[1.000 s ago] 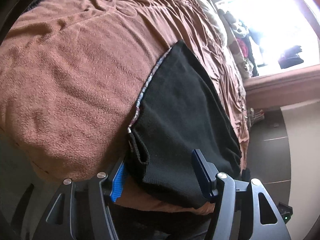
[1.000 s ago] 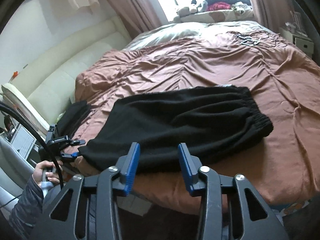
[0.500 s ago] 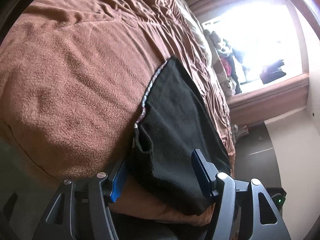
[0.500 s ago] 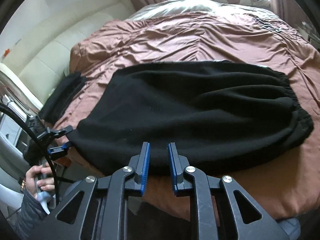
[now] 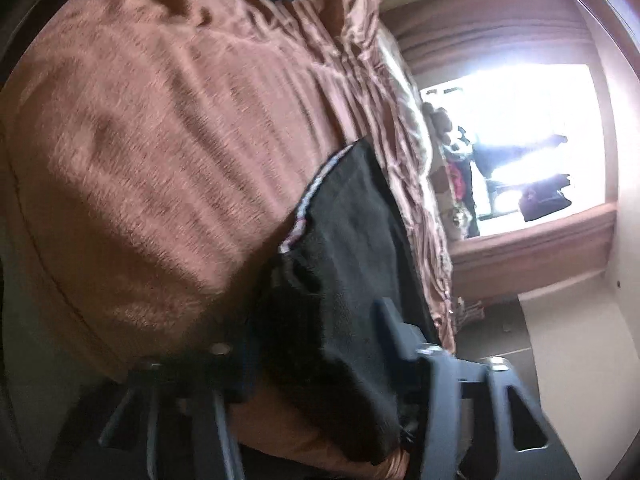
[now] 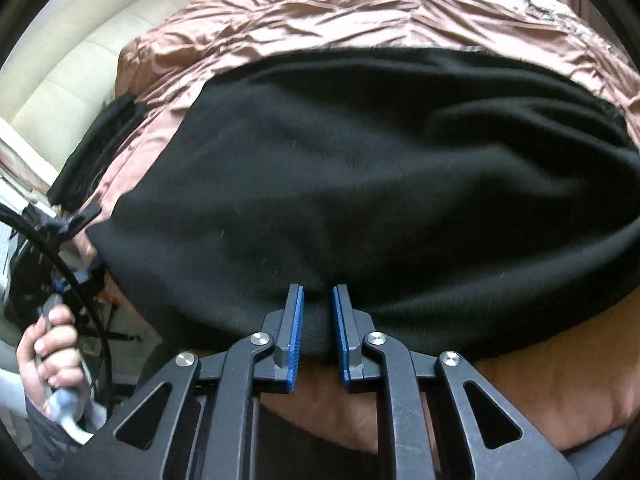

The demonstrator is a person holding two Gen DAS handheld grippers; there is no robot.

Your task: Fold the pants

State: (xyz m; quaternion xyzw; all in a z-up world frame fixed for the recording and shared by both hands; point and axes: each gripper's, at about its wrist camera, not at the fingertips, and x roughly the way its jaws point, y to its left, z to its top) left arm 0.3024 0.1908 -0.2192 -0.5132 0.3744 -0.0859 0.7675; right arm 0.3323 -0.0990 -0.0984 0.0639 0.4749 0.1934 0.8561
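Both grippers are narrowing on the black pants' [image 6: 360, 176] near hem, left gripper [image 5: 316, 344] at the corner, right gripper [image 6: 318, 300] mid-edge, likely to lift and fold it.

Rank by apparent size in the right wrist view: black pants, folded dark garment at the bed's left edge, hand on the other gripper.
1. black pants, filling most of the frame.
2. folded dark garment and hand: they look alike; the hand's nearness makes ranking unsure.
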